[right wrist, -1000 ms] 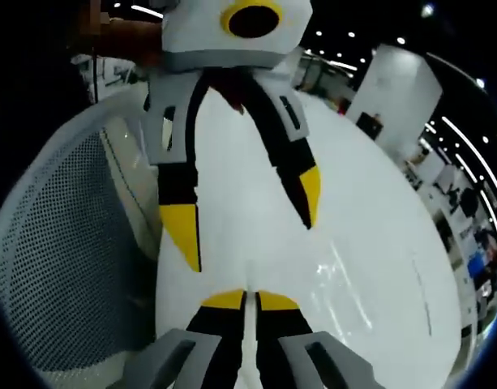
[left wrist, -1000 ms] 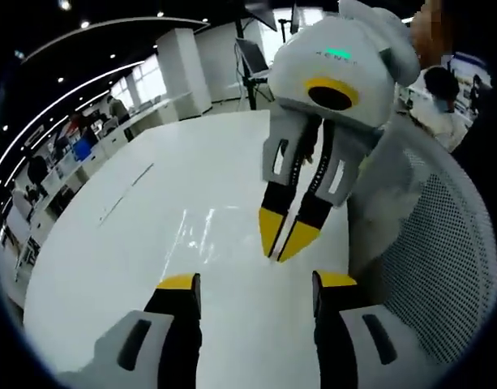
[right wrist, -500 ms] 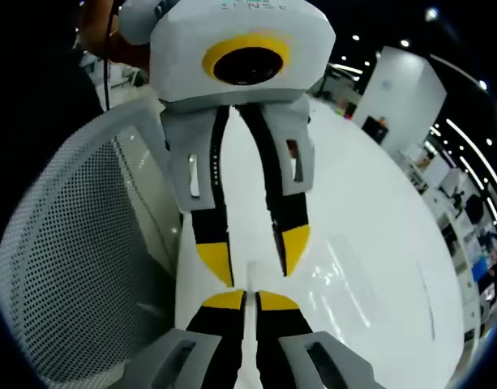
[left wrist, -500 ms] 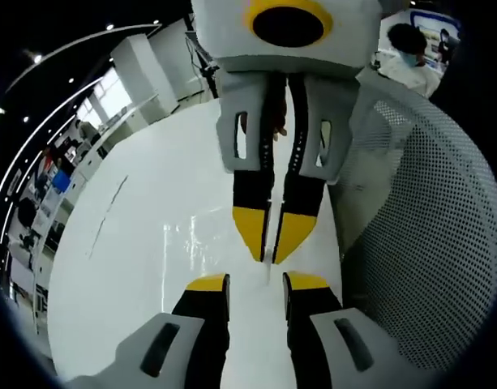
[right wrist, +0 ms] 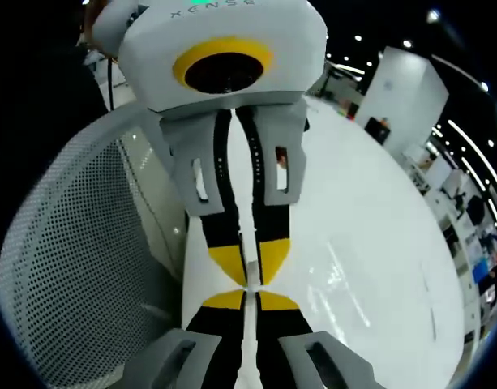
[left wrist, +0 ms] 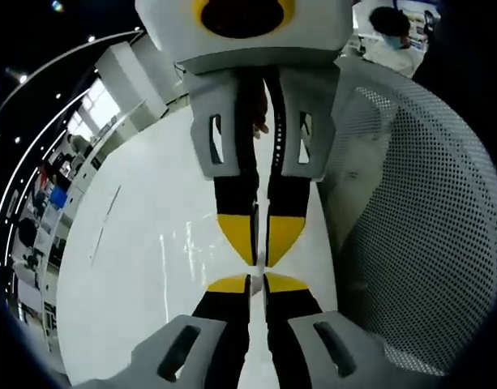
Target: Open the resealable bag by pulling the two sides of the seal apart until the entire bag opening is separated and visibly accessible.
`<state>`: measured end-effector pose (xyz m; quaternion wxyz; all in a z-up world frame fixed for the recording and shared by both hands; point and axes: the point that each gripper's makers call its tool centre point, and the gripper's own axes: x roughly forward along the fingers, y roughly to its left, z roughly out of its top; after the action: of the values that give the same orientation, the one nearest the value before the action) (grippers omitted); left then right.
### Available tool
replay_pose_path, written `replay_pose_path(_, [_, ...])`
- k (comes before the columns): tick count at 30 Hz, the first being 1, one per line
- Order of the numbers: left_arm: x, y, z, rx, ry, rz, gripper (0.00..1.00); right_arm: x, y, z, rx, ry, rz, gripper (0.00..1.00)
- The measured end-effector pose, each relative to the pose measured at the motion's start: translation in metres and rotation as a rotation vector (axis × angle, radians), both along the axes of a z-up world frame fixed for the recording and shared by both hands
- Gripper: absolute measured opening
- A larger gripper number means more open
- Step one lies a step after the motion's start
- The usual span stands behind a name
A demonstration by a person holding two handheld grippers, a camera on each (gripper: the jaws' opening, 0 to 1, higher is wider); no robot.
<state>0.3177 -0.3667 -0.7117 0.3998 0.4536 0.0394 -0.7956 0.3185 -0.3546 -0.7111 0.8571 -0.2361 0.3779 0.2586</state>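
Pinching the bag's seal tip to tip over the white table, left gripper and right gripper both clamped tight; probably needing a steady pull apart next.

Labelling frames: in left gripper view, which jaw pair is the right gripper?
The right gripper hangs from the top; the left gripper rises from the bottom.

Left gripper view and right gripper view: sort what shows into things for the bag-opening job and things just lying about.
For the job:
- left tongs, closed
- right tongs, closed, tip to tip with the left
- pale strip pinched between them, probably the bag's seal edge; too thin to be sure

Just about:
- white table
- mesh chair back
- person in the background
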Motion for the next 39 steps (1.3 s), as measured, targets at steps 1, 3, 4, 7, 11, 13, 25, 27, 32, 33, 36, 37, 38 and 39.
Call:
replay_pose_path(1, [-0.0001, 0.0, 0.0001, -0.002, -0.003, -0.004, 0.02, -0.0002, 0.0004, -0.0004, -0.001, 0.001, 0.0, 0.0])
replay_pose_path(3, [-0.0005, 0.0003, 0.0, -0.003, -0.001, -0.007, 0.01, -0.0004, 0.0012, -0.001, -0.003, 0.0, 0.001, 0.0])
replay_pose_path(4, [-0.0008, 0.0005, -0.0001, -0.004, 0.002, -0.01, 0.01, -0.0006, 0.0014, -0.0015, -0.005, 0.0, 0.002, 0.0])
replay_pose_path(7, [-0.001, 0.0008, -0.0017, -0.012, 0.011, -0.014, 0.0, -0.0002, 0.0002, -0.0023, -0.014, -0.002, -0.004, 0.0])
replay_pose_path(11, [-0.0023, 0.0004, 0.0001, -0.021, 0.05, 0.0, 0.0, -0.0018, -0.0035, -0.0076, -0.037, 0.004, -0.011, 0.0])
replay_pose_path(13, [-0.0021, -0.0005, 0.0029, -0.025, 0.074, 0.013, 0.0, -0.0028, -0.0056, -0.0099, -0.053, 0.003, -0.014, 0.0])
replay_pose_path(25, [-0.0032, 0.0031, -0.0007, -0.008, 0.095, 0.027, 0.0, -0.0022, -0.0029, -0.0101, -0.046, 0.002, -0.012, 0.0])
replay_pose_path(27, [-0.0019, 0.0033, -0.0012, 0.0, 0.085, 0.049, 0.0, -0.0013, -0.0012, -0.0095, -0.048, 0.002, -0.007, 0.0])
replay_pose_path(32, [-0.0022, 0.003, -0.0004, -0.003, 0.084, 0.062, 0.08, 0.0012, 0.0013, -0.0072, -0.048, -0.006, 0.001, 0.0])
replay_pose_path(33, [-0.0029, 0.0032, -0.0007, -0.003, 0.081, 0.054, 0.02, 0.0013, 0.0014, -0.0075, -0.05, -0.006, 0.004, 0.0])
replay_pose_path(36, [-0.0023, 0.0043, -0.0023, -0.005, 0.05, 0.037, 0.0, 0.001, 0.0011, -0.0074, -0.053, -0.006, 0.008, 0.0])
replay_pose_path(37, [-0.0027, 0.0041, -0.0023, -0.005, 0.053, 0.037, 0.0, 0.0011, 0.0012, -0.0073, -0.055, -0.007, 0.009, 0.0])
replay_pose_path(38, [-0.0036, 0.0043, -0.0023, -0.006, 0.052, 0.027, 0.0, -0.0002, 0.0017, -0.0078, -0.066, -0.003, 0.021, 0.0])
replay_pose_path(39, [-0.004, 0.0044, -0.0024, -0.006, 0.051, 0.022, 0.0, -0.0004, 0.0025, -0.008, -0.07, -0.002, 0.028, 0.0])
